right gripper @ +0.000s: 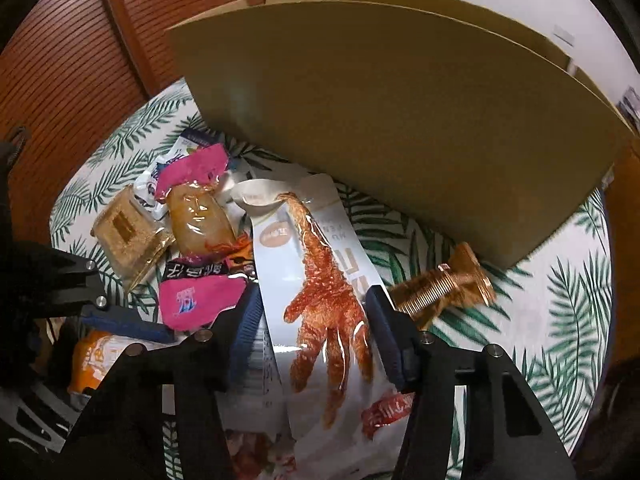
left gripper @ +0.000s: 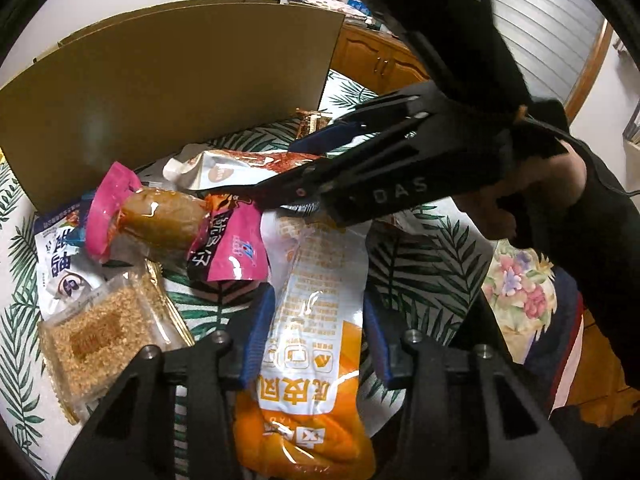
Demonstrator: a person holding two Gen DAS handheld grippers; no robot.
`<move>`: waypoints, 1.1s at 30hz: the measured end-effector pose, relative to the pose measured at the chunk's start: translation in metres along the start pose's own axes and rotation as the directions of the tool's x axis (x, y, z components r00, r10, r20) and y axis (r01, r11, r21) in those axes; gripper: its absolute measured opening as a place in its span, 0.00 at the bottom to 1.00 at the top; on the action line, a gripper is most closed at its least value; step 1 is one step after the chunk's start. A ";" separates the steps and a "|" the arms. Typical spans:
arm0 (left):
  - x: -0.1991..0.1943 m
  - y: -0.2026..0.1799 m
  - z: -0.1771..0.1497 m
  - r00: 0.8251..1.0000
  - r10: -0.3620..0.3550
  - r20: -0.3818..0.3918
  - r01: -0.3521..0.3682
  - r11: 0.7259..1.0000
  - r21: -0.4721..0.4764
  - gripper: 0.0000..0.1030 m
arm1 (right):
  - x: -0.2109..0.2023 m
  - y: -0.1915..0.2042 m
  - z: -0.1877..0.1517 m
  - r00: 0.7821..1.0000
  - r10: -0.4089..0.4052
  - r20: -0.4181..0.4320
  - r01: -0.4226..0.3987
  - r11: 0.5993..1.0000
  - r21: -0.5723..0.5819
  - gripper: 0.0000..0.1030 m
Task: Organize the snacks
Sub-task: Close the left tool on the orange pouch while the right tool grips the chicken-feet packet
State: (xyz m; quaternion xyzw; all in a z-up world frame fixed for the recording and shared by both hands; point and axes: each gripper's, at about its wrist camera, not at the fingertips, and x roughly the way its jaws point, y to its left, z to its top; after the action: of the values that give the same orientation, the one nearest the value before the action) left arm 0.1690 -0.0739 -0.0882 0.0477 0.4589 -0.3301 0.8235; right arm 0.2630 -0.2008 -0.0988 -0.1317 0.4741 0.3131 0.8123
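1. The left gripper (left gripper: 316, 340) has its fingers spread, one on each side of the orange-and-white snack bag (left gripper: 308, 320); the blue pads seem apart from the bag, though the view is too distorted to be sure.
2. The right gripper (right gripper: 316, 336) also has its fingers spread around the white bag with a chicken-foot picture (right gripper: 320, 300).
3. Both bags lie on the bench (right gripper: 560, 320), which has a palm-leaf cloth.
4. Left of them lie a pink pack with a brown piece (left gripper: 160, 220) and a clear pack of crumbly squares (left gripper: 92, 340).
5. A copper-coloured wrapped snack (right gripper: 444, 284) lies just right of the white bag.
6. An open cardboard box (right gripper: 400, 120) stands behind all the snacks.
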 end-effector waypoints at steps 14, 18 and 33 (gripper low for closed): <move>0.007 -0.004 0.005 1.000 0.022 0.012 -0.022 1.000 0.006 0.41 | 0.020 -0.005 0.022 0.997 -0.014 -0.076 0.011 0.999 -0.040 0.67; 0.005 -0.008 0.000 0.999 0.048 0.027 -0.048 0.999 0.012 0.40 | 0.012 -0.004 0.017 0.998 0.026 -0.058 -0.028 0.999 -0.042 0.46; -0.030 0.003 -0.016 0.992 0.067 0.105 -0.064 0.997 -0.032 0.37 | -0.018 0.000 0.003 0.999 0.012 0.032 -0.011 1.000 -0.011 0.38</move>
State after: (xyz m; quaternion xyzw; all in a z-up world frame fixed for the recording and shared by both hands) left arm 0.1484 -0.0502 -0.0751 0.0335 0.4174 -0.2985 0.8576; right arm 0.2590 -0.2063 -0.0821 -0.1283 0.4600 0.3223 0.8174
